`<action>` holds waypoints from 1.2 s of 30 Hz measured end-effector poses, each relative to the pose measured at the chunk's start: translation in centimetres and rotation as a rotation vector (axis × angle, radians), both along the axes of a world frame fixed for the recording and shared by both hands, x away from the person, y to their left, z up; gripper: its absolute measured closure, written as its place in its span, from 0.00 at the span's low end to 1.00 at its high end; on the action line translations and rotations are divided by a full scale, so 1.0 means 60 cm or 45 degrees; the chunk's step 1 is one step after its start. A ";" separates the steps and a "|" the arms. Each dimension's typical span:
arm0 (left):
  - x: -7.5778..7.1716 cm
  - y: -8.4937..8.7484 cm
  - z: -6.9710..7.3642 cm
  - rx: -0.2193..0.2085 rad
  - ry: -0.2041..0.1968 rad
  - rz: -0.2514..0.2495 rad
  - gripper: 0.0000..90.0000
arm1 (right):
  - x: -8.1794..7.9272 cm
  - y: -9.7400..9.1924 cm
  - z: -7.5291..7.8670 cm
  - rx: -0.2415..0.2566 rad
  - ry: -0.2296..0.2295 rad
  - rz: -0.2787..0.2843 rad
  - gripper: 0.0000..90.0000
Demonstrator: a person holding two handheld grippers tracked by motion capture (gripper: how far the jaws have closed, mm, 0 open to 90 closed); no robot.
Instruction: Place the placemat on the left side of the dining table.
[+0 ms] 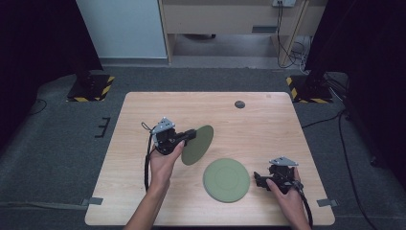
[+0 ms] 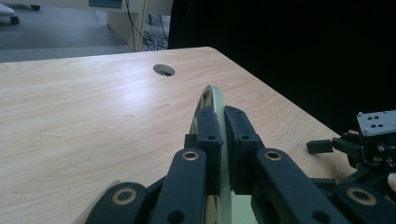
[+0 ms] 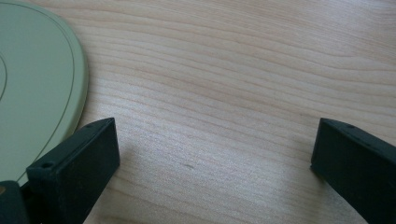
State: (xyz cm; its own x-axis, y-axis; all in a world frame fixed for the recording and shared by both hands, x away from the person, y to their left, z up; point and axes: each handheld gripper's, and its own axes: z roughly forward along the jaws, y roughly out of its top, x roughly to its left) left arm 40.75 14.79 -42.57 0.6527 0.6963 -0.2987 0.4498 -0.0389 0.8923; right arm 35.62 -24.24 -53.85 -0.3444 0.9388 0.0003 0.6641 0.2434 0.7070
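A green plate (image 1: 198, 143) is lifted off the wooden table (image 1: 143, 110) and tilted on edge, left of the middle. My left gripper (image 1: 190, 136) is shut on its rim. In the left gripper view the two black jaws press on either side of the plate's thin edge (image 2: 211, 93), with my left gripper (image 2: 220, 117) closed around it. A second green plate (image 1: 226, 179) lies flat near the front of the table. My right gripper (image 1: 257, 180) rests just to its right with jaws spread wide. In the right gripper view, that flat plate (image 3: 32, 88) lies left of my right gripper (image 3: 215, 144), which holds nothing.
A round cable hole (image 1: 240, 104) sits in the table's far side, also seen ahead of the held plate as a cable hole (image 2: 164, 70). Dark curtains and stand bases with hazard stripes (image 1: 91, 88) flank the table. Bare wood (image 3: 233, 70) lies ahead of the right jaws.
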 end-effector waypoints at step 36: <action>0.006 0.038 0.006 -0.056 -0.001 0.061 0.95 | 0.000 0.000 0.000 0.000 0.000 0.000 0.02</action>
